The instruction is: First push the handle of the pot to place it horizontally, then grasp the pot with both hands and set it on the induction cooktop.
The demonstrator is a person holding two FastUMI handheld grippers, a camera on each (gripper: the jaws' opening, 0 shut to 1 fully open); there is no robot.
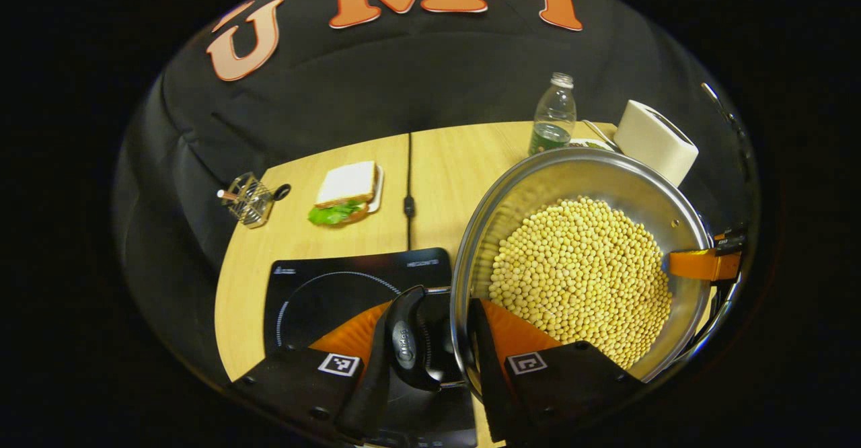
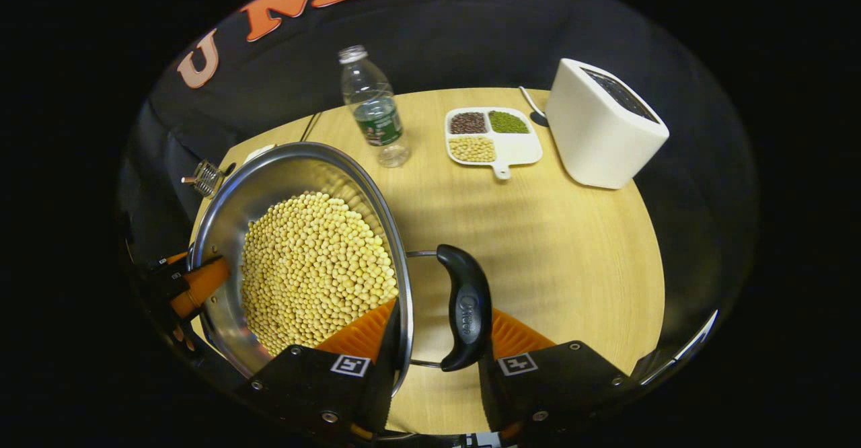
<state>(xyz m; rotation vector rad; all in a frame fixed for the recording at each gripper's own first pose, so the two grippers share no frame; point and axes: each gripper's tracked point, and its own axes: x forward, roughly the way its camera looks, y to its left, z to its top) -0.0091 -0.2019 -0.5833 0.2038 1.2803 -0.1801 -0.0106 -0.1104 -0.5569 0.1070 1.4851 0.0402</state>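
Even overhead light; soft glare on the pot [image 1: 605, 172] rim; strong fisheye curvature; sharp focus

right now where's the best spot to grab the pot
By its two side handles, one gripper from each side. Each handle is a loop standing off the pot wall, so one finger goes inside the rim, one outside the handle, as the left gripper and right gripper do.

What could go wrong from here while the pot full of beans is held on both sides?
The pot looks tilted in both views and is heaped with loose beans; more tilt could spill them. Each set of tongs, left and right, straddles the rim and a side handle, so uneven lifting could let the pot slip. The induction cooktop lies beside the pot; a low carry could knock its edge.
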